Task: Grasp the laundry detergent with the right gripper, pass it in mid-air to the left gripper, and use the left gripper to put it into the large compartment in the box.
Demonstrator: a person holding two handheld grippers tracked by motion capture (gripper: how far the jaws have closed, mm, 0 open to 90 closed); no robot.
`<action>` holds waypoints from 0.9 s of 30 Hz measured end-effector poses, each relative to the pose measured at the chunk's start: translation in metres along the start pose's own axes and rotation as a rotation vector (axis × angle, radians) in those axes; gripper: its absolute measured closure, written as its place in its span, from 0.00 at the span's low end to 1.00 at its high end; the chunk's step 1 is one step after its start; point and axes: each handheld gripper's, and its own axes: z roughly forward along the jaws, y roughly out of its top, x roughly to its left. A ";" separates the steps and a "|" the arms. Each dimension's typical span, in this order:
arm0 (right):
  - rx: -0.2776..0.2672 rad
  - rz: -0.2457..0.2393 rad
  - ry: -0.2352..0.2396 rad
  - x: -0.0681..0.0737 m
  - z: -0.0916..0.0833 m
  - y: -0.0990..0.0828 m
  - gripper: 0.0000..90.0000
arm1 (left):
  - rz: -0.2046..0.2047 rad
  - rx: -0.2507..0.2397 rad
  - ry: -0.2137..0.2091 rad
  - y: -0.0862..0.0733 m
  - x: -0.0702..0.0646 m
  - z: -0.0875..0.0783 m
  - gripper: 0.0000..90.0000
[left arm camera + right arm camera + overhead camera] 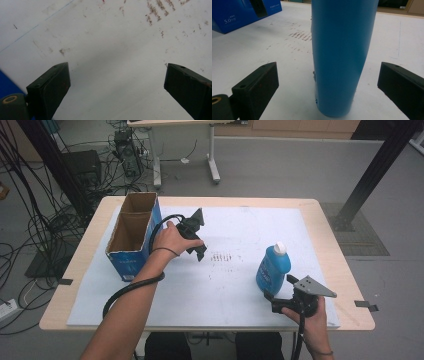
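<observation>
At the left of the table the open blue box [131, 236] stands with nothing visible inside, and just beside it the left gripper [196, 240] hangs over the white mat [235, 285] with jaws spread and empty. Toward the right, the blue bottle [273, 266] stands upright on the mat, well apart from the box. The right gripper [272, 301] is level with its base, jaws spread either side without touching, so I judge the grasp is not yet made and any carrying remains.

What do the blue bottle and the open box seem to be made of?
Blue bottle: probably plastic, since its wall is smooth with a soft sheen and it has a white cap. Open box: likely cardboard, brown and matte inside, with a blue printed outside.
</observation>
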 end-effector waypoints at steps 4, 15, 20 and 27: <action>-0.001 -0.001 0.000 0.000 0.000 0.000 0.04 | -0.002 0.002 -0.001 0.000 0.001 0.001 0.08; -0.004 -0.002 0.001 0.001 0.000 0.000 0.04 | -0.004 -0.001 -0.003 -0.001 0.001 0.001 0.08; -0.004 -0.001 0.002 0.001 0.000 0.000 0.04 | -0.002 0.004 -0.003 0.000 0.001 0.002 0.08; -0.005 0.002 0.003 0.001 0.001 -0.001 0.04 | -0.006 0.004 -0.002 0.000 0.000 0.003 0.08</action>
